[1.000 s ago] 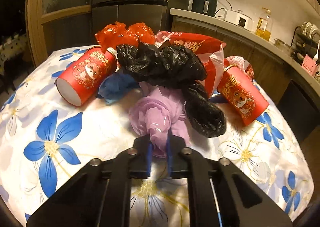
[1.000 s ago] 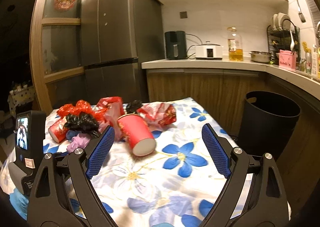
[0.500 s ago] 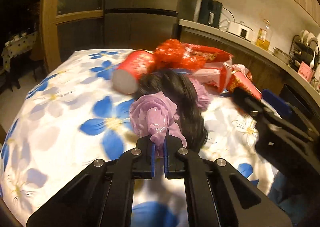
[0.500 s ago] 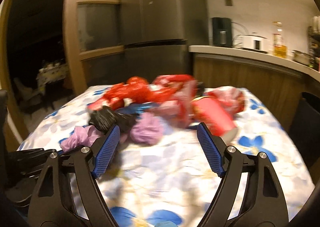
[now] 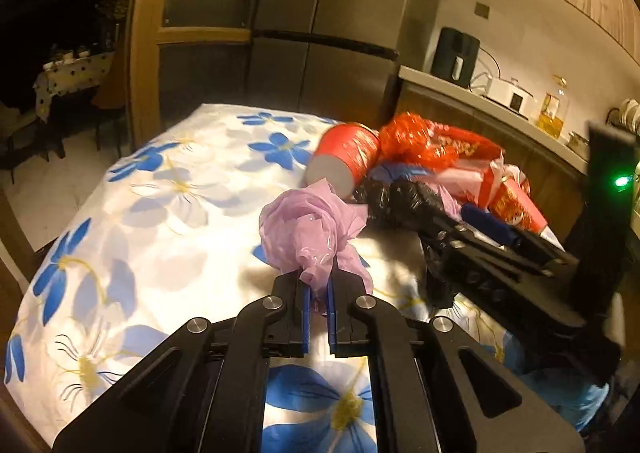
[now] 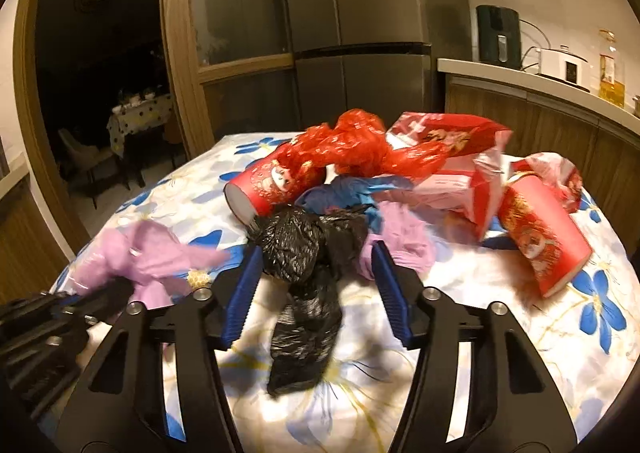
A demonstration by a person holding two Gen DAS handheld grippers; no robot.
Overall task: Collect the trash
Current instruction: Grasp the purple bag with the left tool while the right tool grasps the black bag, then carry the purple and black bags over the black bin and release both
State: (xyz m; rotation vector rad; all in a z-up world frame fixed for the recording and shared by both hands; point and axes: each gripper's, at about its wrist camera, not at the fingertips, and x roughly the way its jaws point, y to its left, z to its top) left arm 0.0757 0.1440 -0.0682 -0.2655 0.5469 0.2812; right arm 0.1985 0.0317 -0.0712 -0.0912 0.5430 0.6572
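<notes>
glossy crinkled black plastic bag (image 6: 304, 273), thin shiny lilac plastic bag (image 5: 308, 229), smooth printed floral tablecloth (image 5: 160, 221).

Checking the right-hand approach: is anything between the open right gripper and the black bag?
Nothing visible. The right gripper is open, its blue pads on either side of the black bag, which lies bare on the tablecloth. The left gripper holds the purple bag off to the side.
</notes>
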